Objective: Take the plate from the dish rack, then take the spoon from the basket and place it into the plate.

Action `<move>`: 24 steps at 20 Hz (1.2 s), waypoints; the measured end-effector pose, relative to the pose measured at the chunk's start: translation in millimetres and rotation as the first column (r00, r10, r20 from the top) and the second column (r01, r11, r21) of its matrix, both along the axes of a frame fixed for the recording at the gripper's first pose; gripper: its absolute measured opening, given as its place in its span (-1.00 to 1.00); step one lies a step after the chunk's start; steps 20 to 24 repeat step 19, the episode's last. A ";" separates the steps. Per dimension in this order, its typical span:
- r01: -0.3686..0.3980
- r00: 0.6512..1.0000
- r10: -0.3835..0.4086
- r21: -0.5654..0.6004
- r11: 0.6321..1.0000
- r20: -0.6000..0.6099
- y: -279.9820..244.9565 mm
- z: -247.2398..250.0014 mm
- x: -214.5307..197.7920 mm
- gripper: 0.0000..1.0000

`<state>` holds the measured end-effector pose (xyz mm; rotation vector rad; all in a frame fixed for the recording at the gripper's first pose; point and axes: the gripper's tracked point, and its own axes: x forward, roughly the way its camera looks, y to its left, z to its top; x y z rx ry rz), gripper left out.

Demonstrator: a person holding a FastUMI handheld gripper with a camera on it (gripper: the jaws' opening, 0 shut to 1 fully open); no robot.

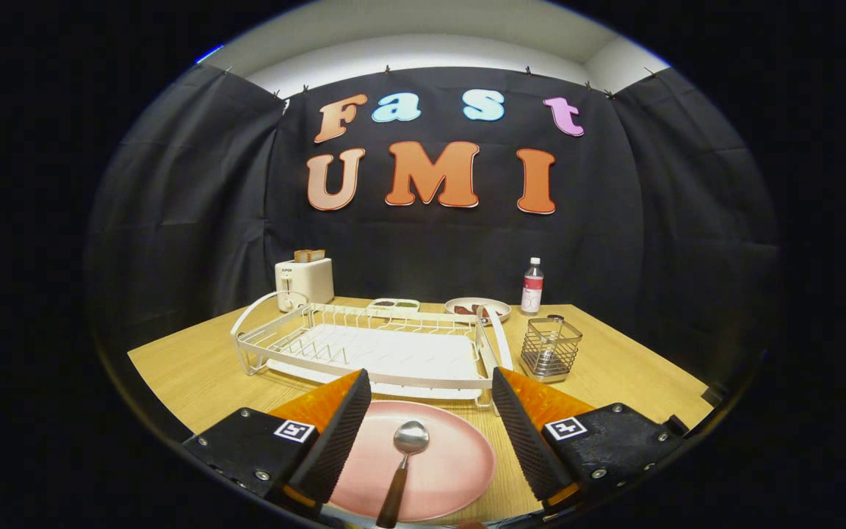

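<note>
Two fingers of the tongs (430, 433) stand apart, holding nothing. Between them the spoon (405, 459) lies in the pink plate (452, 470) on the desk (195, 375): light, stiff, probably slippery metal, best pinched at its darker handle.

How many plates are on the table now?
2. A pink plate lies between the open gripper fingers, holding the spoon. Another plate with food sits beyond the dish rack, beside the bottle.

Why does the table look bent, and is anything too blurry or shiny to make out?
Gripper view: fisheye lens bows the table edges; spoon on the pink plate is sharp, a soft highlight on its bowl; the open gripper straddles both.
</note>
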<state>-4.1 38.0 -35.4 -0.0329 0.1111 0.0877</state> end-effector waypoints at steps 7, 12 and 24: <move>0.053 0.998 -0.054 0.037 0.998 0.030 -47.4 49.0 8.3 0.96; 0.074 0.996 -0.075 0.016 0.997 0.043 -66.5 60.3 10.5 0.95; 0.089 0.996 -0.089 0.018 0.996 0.017 -76.4 50.3 16.3 0.96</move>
